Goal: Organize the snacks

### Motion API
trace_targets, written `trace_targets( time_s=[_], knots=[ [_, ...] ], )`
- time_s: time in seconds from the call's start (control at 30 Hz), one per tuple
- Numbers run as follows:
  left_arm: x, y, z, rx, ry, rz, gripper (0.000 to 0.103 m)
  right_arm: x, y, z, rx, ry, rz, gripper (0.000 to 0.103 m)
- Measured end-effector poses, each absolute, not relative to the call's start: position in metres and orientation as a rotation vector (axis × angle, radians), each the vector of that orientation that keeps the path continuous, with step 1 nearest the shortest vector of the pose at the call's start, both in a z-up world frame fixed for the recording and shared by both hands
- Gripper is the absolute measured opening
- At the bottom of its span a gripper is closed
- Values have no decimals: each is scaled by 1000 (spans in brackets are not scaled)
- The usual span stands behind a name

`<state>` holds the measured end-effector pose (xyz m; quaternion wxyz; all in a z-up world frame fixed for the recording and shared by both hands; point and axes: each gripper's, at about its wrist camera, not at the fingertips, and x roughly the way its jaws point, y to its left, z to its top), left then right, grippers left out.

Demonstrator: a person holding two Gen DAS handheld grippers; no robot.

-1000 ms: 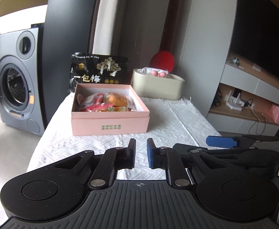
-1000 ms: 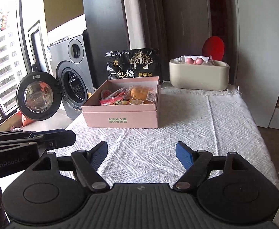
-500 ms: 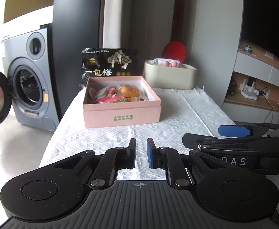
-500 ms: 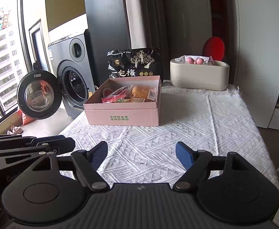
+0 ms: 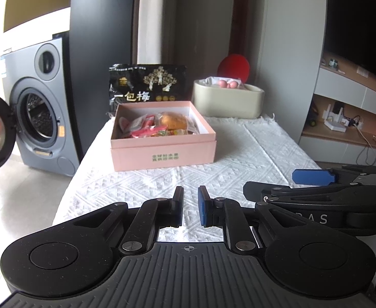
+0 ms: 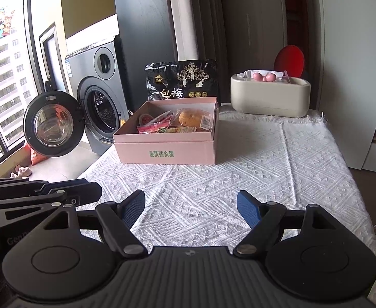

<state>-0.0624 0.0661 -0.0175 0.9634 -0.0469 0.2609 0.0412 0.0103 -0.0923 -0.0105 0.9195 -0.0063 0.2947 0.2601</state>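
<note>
An open pink box of assorted snacks sits toward the far left of a table draped in a white woven cloth. Inside lie red and pink wrapped packets at the left and a golden bun in clear wrap at the right; green lettering marks the box's near wall. A black snack bag with gold figures and white characters stands upright just behind the box, against its far edge. To the right at the table's far end is a cream oval container holding pink rounded items, with a red disc behind it.

Near the camera, the left gripper hovers over the cloth's near edge with its fingers drawn almost together, a narrow slit between the blue pads and nothing in it. The right gripper hangs beside it, to the right, with its fingers spread wide and empty, bare cloth showing between them. Both are well apart from the box.

Beyond the table's left side stands a grey washing machine with its round door swung open, next to a large window. Shelving with cables and a white device lines the right wall.
</note>
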Motion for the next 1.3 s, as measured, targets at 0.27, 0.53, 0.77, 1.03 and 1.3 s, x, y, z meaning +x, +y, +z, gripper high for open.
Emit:
trace_targets(
  time_s=[0.27,0.53,0.77,1.03,1.3],
  knots=[
    [-62,65,-18,-92,532,79,16,12,-94,-10,-4,612,532,79],
    [-62,65,-18,-90,536,76,16,12,-95,-11,1,616,532,79],
    [-62,65,-18,-88,538,77,16,11,-94,-11,1,615,532,79],
    [-61,65,-19,-83,539,85,16,11,-96,-11,4,617,534,79],
    [-58,68,-22,-83,516,84,16,14,-97,-13,13,620,529,80]
  ],
)
